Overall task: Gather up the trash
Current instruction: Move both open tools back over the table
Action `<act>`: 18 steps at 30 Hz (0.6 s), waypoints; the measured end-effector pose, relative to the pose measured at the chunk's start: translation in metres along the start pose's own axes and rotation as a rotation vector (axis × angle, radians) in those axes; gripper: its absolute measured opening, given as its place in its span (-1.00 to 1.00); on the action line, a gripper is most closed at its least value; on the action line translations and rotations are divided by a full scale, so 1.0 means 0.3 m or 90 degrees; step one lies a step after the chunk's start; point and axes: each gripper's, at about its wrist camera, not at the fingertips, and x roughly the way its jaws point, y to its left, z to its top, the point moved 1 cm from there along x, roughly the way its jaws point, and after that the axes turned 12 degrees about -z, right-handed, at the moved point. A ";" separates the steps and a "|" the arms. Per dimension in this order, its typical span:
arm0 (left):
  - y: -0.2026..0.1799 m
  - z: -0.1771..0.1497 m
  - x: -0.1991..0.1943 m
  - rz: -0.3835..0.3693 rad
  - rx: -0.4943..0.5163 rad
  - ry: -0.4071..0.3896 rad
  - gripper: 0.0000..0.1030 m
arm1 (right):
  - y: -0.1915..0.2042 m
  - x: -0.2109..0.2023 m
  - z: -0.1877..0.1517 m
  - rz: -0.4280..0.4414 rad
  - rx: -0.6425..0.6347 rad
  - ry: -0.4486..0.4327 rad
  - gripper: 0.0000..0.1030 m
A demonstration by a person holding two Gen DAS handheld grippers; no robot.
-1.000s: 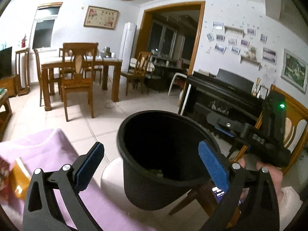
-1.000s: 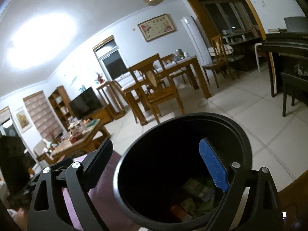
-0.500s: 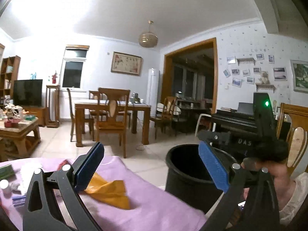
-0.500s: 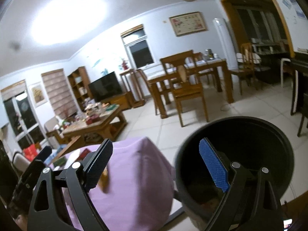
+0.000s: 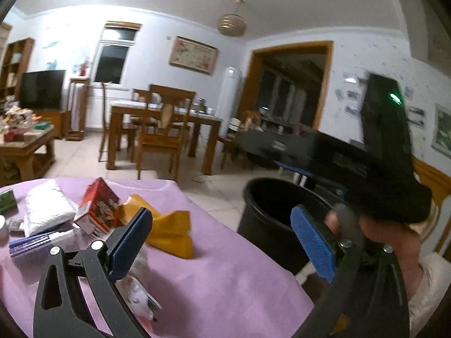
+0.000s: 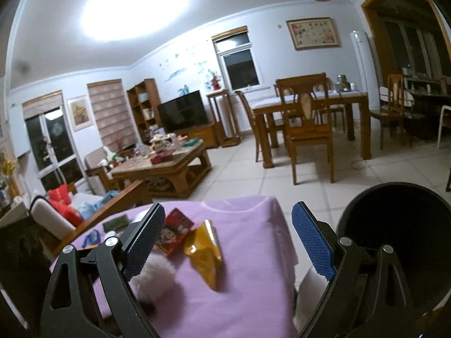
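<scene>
A black trash bin [image 5: 270, 219] stands off the right edge of a purple-covered table [image 5: 225, 276]; it also shows in the right wrist view [image 6: 400, 225]. On the table lie a yellow wrapper [image 5: 169, 231] [image 6: 204, 250], a red carton [image 5: 97, 208] [image 6: 174, 231], a white packet [image 5: 46, 208] and a crumpled white piece [image 6: 153, 276]. My left gripper [image 5: 220, 242] is open and empty above the table. My right gripper [image 6: 228, 242] is open and empty over the table; its body shows in the left wrist view above the bin.
Pens and small scraps [image 5: 33, 242] lie at the table's left. A clear wrapper [image 5: 141, 298] lies under my left gripper. A dining table with chairs [image 6: 307, 118], a coffee table [image 6: 163, 166] and a piano [image 5: 310, 146] stand across the tiled floor.
Both grippers have swung left, away from the bin's mouth and over the purple table. The bin has slid to the right of both views and the trash on the table has come into sight.
</scene>
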 end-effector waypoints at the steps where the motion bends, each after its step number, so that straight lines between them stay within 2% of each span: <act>1: -0.010 -0.006 -0.008 -0.004 0.008 0.002 0.90 | 0.017 0.005 0.002 0.002 -0.002 0.000 0.75; 5: -0.092 -0.053 -0.020 -0.038 0.075 0.046 0.90 | 0.053 0.024 0.006 0.013 -0.005 0.003 0.75; 6: -0.133 -0.066 -0.017 -0.027 0.116 0.065 0.90 | 0.068 0.032 0.005 0.016 -0.007 0.005 0.75; 9: -0.189 -0.094 -0.015 0.035 0.177 0.097 0.90 | 0.074 0.052 0.007 0.027 -0.011 0.012 0.75; 11: -0.189 -0.101 -0.011 0.033 0.185 0.124 0.90 | 0.081 0.068 -0.002 0.033 -0.020 0.017 0.75; 14: -0.128 -0.073 -0.049 0.047 0.166 0.124 0.90 | 0.091 0.101 0.010 0.046 -0.034 0.037 0.75; 18: 0.080 0.004 -0.164 0.122 0.137 0.127 0.90 | 0.143 0.180 0.019 0.086 -0.047 0.114 0.75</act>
